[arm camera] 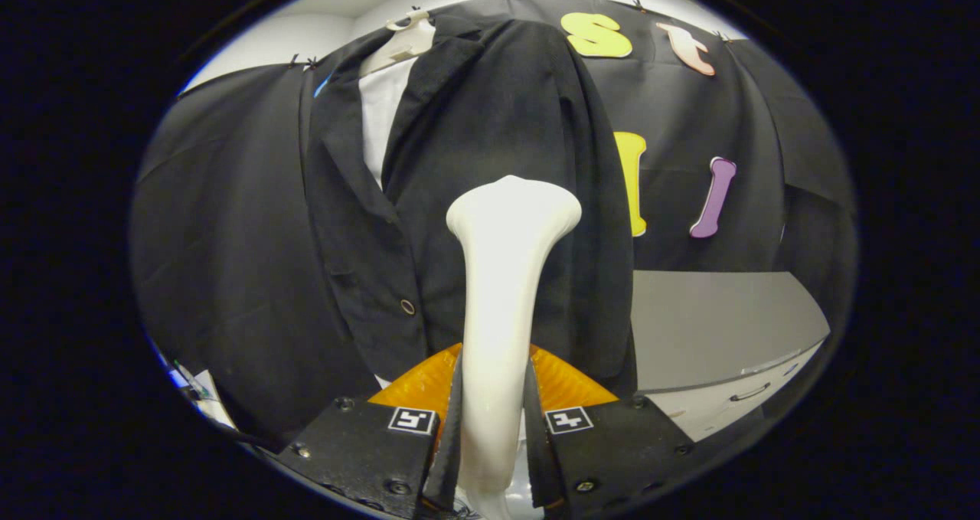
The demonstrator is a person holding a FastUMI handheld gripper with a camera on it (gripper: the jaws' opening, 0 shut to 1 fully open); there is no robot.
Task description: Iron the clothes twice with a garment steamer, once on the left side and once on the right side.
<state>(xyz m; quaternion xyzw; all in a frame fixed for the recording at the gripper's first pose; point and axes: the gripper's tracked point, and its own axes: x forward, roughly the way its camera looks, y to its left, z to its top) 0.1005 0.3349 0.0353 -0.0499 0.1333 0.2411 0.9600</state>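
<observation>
A white garment steamer (501, 290) stands upright between my fingers, its handle clamped on both sides. My gripper (494, 420) is shut on it. The steamer's flared head rests against the right front panel of a black jacket (490, 122), about chest height. The jacket hangs on a white hanger (402, 41) over a white shirt (379, 114), with a metal button (407, 306) low on its left panel, left of the steamer.
A grey table or counter (712, 328) lies to the right of the jacket, with a white drawer front and handle (746, 392) below it. Black cloth covers the wall behind. A cable and some small items (195, 394) sit low at the left.
</observation>
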